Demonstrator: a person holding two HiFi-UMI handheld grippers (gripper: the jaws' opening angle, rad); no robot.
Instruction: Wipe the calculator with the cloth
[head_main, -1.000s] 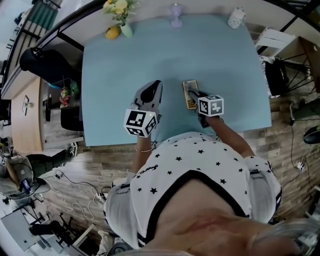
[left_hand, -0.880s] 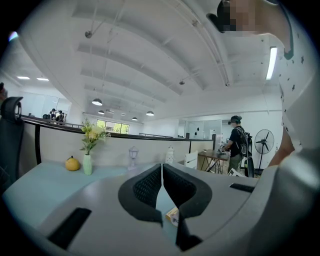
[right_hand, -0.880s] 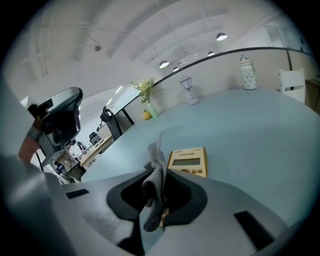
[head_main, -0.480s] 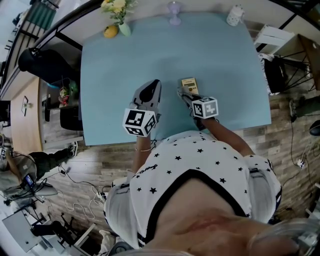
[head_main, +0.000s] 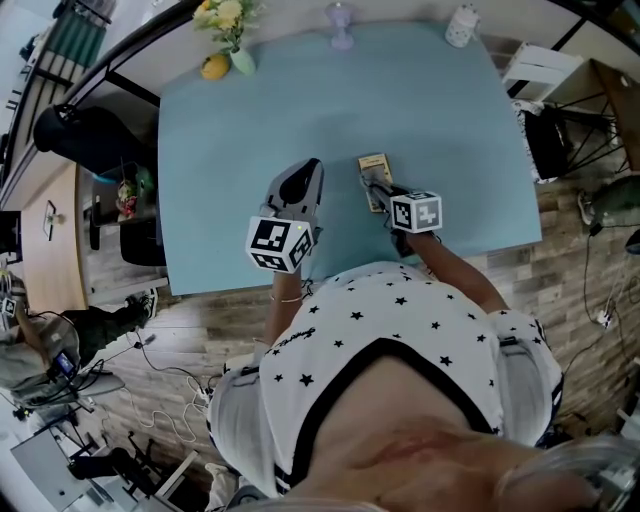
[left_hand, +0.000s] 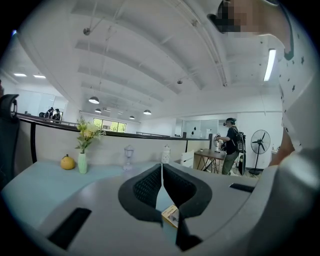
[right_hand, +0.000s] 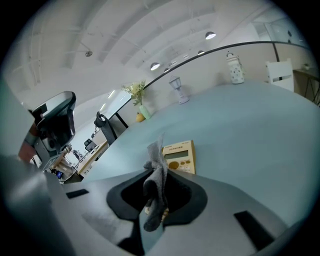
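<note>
The right gripper (right_hand: 156, 175) has its jaws pinched tight on a grey cloth (right_hand: 158, 150), which sticks up past the tips and hangs crumpled behind them. A beige calculator (right_hand: 180, 156) lies flat on the pale blue table (right_hand: 240, 130), just ahead of these jaws and slightly to their right. The left gripper (left_hand: 161, 170) has its jaws pressed together with nothing between them; the calculator sits off to their right.

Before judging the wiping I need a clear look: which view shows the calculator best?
The right gripper view: the calculator lies face up beyond the cloth, display and buttons plain. The head view shows it small, partly behind the right tool. The left gripper view catches only a corner.
</note>
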